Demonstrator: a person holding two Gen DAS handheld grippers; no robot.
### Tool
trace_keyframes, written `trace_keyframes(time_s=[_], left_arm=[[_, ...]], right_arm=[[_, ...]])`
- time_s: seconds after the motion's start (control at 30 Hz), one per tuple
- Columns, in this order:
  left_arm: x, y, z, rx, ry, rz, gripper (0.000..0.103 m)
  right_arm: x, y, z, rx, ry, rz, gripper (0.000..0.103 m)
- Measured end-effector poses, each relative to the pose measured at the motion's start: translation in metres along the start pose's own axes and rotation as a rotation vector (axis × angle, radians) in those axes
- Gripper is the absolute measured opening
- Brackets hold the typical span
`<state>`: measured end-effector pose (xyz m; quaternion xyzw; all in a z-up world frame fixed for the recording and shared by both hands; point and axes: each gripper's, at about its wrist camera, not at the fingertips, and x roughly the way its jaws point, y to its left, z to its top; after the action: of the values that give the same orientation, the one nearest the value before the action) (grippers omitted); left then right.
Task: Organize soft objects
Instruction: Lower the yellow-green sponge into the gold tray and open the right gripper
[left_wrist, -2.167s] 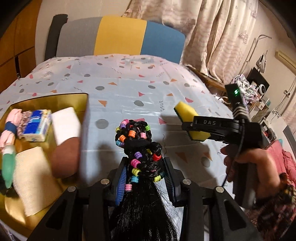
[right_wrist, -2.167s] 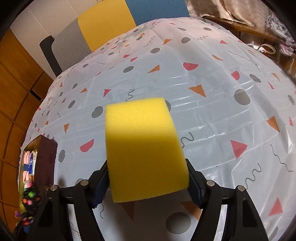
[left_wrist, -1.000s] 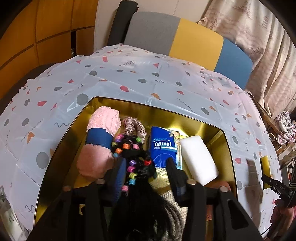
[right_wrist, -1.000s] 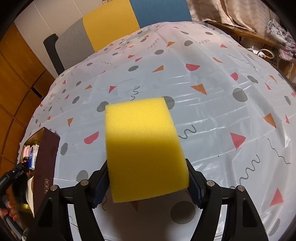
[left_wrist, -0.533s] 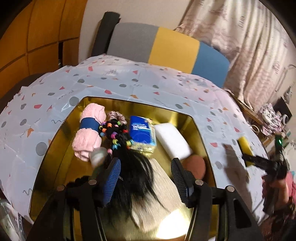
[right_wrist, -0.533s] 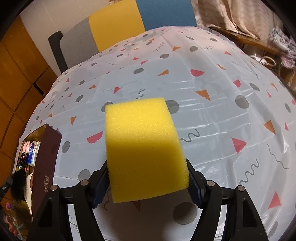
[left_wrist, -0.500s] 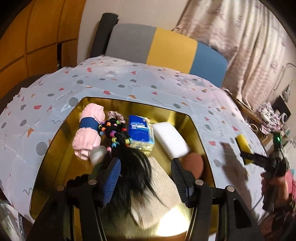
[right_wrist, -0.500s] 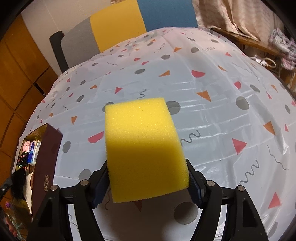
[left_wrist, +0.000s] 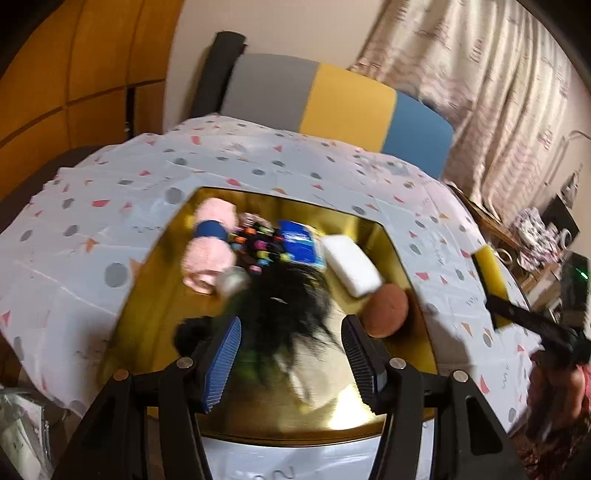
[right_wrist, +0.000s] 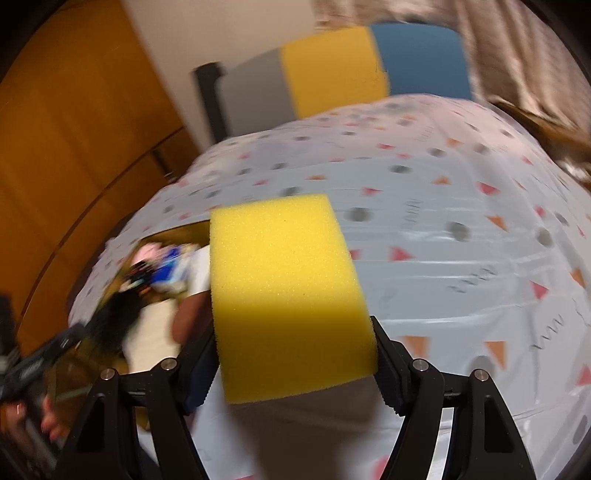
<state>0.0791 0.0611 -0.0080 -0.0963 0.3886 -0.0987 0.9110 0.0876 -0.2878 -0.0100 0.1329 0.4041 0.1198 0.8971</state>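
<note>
A gold tray (left_wrist: 147, 314) sits on the patterned tablecloth (left_wrist: 92, 229). In it lies a black hairpiece with coloured beads (left_wrist: 280, 295), spread over a beige cloth. My left gripper (left_wrist: 291, 332) hovers open just above it, its pads clear of the hair. My right gripper (right_wrist: 293, 347) is shut on a yellow sponge (right_wrist: 288, 295) and hangs over the cloth to the right of the tray (right_wrist: 184, 232). In the left wrist view that sponge (left_wrist: 489, 266) and right gripper (left_wrist: 517, 317) appear at the right edge. The left gripper (right_wrist: 33, 365) shows blurred at lower left.
The tray also holds a pink towel roll (left_wrist: 210, 243), a blue tissue pack (left_wrist: 299, 243), a white sponge (left_wrist: 351, 266) and a brown round puff (left_wrist: 388, 310). A grey, yellow and blue chair back (left_wrist: 332, 96) stands behind the table. Clutter lies at the far right.
My left gripper has opened and let the hairpiece drop into the tray, then drawn back and up. My right gripper has swung left with the sponge, bringing the tray into its view.
</note>
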Motion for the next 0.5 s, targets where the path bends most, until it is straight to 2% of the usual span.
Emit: trace_keyframes(time_s=[0.13,0.3,0.37,0.5], left_arm=[[-0.007,0.018,0.003,-0.068,-0.016,0.024,0.057],[-0.014,0.024,0.004,-0.077,-0.033,0.042,0.057],[-0.016,0.025,0.005,-0.078,-0.037,0.056,0.058],[-0.019,0.028,0.007,-0.089,-0.036,0.077,0.058]], right_arm=[[-0.001,0.05,-0.004,-0.123,0.015,0.084,0.073],[0.005,0.104,-0.013,-0.231,0.059,0.153,0.073],[0.011,0.119,-0.018,-0.254,0.077,0.145,0.073],[0.026,0.144,-0.028,-0.304,0.112,0.072,0.074]])
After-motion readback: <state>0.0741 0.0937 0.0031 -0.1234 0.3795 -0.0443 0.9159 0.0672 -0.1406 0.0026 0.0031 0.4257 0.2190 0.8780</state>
